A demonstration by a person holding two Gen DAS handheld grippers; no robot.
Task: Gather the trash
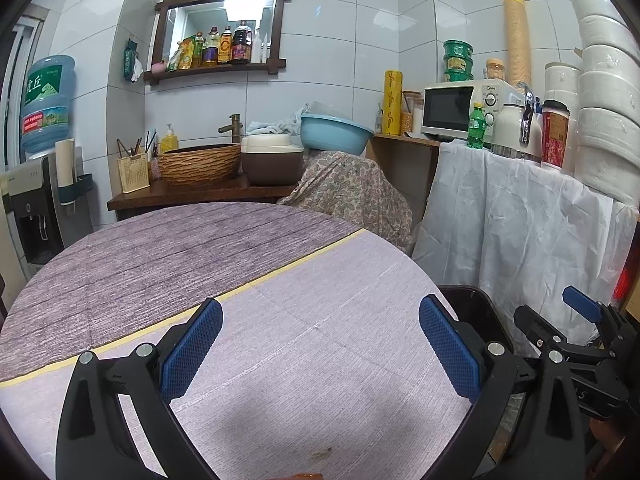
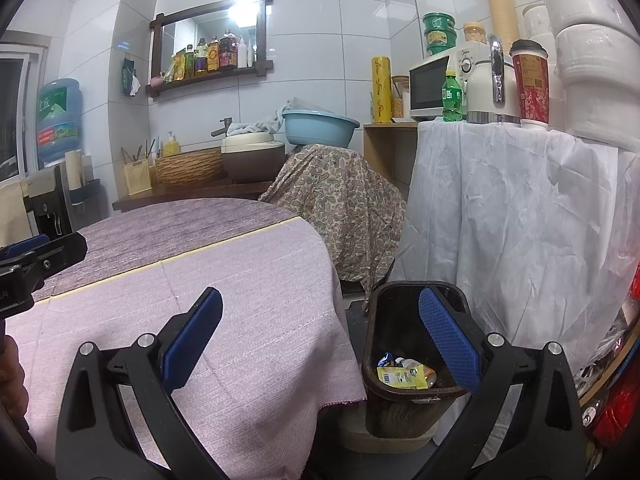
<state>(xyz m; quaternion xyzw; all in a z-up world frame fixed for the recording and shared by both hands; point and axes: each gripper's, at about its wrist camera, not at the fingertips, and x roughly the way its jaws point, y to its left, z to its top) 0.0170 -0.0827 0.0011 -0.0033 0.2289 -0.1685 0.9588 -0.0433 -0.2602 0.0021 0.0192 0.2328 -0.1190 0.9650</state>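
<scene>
beside the bin (image 2: 404, 396), both your left gripper (image 1: 320, 344) and right gripper (image 2: 320, 340) gape empty, so a careless swing could tip its wrappers (image 2: 402, 372) out.

A cramped home kitchen corner, tiled in white.
A microwave (image 1: 456, 110), rice cooker (image 1: 272, 160), water dispenser bottle (image 1: 48, 104) and shelf of sauce bottles (image 1: 224, 46) crowded the room.
</scene>
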